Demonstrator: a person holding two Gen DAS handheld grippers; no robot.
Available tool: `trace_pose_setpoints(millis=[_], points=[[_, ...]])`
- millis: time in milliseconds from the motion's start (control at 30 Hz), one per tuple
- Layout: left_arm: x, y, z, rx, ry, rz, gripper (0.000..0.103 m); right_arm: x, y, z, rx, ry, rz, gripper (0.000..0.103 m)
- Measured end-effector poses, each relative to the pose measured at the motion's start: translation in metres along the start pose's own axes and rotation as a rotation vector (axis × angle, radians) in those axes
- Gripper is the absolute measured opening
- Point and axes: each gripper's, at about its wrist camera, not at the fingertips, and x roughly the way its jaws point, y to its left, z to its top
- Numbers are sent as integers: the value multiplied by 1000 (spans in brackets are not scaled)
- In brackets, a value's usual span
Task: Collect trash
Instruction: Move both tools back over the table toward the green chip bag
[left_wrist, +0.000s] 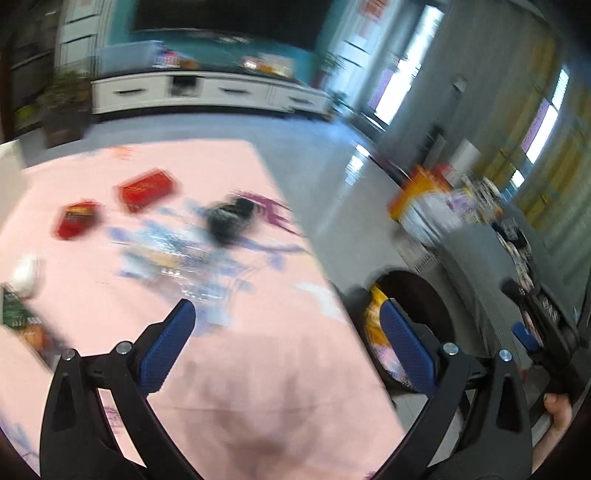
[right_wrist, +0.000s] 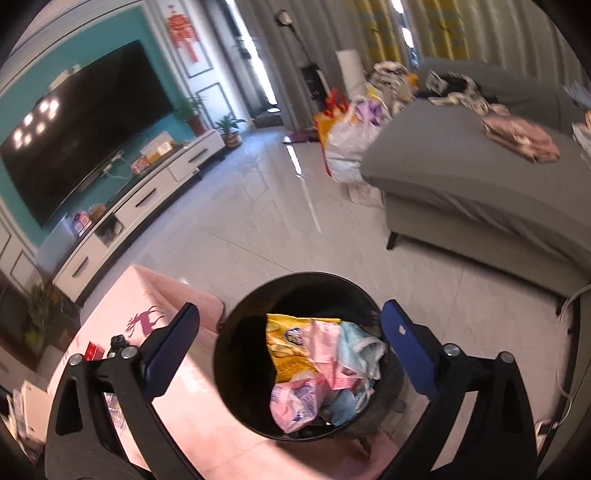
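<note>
Nearest in the right wrist view, the right gripper (right_wrist: 290, 332) hangs with its blue jaws spread wide and nothing between them, directly over the black trash bin (right_wrist: 229, 369); inside the bin lie a yellow snack bag (right_wrist: 286, 343), pink wrappers (right_wrist: 295, 402) and a pale blue crumpled piece (right_wrist: 360, 350). The bin stands on the floor, touching the corner of the pink-clothed table (left_wrist: 258, 350). The left gripper (left_wrist: 284, 328) is likewise spread wide and empty, over the table just beside the bin. Further from the bin, on the table, trash remains — a clear crinkled wrapper (left_wrist: 173, 251), blurred; a black crumpled object (left_wrist: 229, 218); two red packets (left_wrist: 147, 188), (left_wrist: 75, 218) beyond; a white ball-like thing (left_wrist: 24, 273) at the far side from the bin. Likely next: reach for the clear wrapper, nearest the bin; approach low, pinch a raised fold — flat film may slip. Farthest from the bin, a white TV cabinet (right_wrist: 147, 192) and grey sofa (right_wrist: 480, 177).
</note>
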Motion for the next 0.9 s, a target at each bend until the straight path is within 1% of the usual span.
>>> trace_pose_setpoints(millis=[67,133,200,267,300,333,367,400,433,533,567,633,667,700,767,800,833,900], points=[[-17,37,8,-40,-44,67,100,-5,13,-2,-40,-16,8,100],[-29,76,13,-76,-52,170,100,-9,32,-5,-104,-27,12,99],[-36,113,13,-135,-49,226,100,-14,48,-10,-155,-43,19,99],[-44,157,9,-220,-61,284,100,-18,60,-14,-189,-53,34,99],[-48,184,8,-277,-75,355,100,-19,69,-17,-205,-54,54,99],[-50,200,8,-310,-76,406,100,-20,77,-20,-218,-50,75,99],[-51,218,8,-342,-66,446,100,-20,83,-22,-228,-44,93,100],[-53,231,7,-365,-54,459,100,-20,91,-25,-247,-34,118,99],[-55,250,5,-409,-37,454,100,-18,103,-30,-274,-19,150,99],[-58,283,-5,-530,-9,429,100,-13,131,-45,-346,11,188,99],[-56,292,-8,-566,5,420,100,-12,138,-48,-361,19,193,99],[-51,304,-17,-609,38,396,100,-5,154,-59,-400,65,213,99],[-47,308,-23,-622,55,381,100,-2,161,-64,-407,111,248,99],[-44,311,-25,-636,72,364,100,3,170,-71,-394,189,328,99],[-37,314,-30,-668,97,318,100,7,180,-79,-354,278,434,100],[-33,315,-34,-681,111,302,100,11,189,-85,-335,322,475,100],[-30,315,-35,-689,119,289,100,12,196,-89,-341,330,473,100],[-23,314,-39,-702,135,256,100,16,217,-98,-407,316,427,100]])
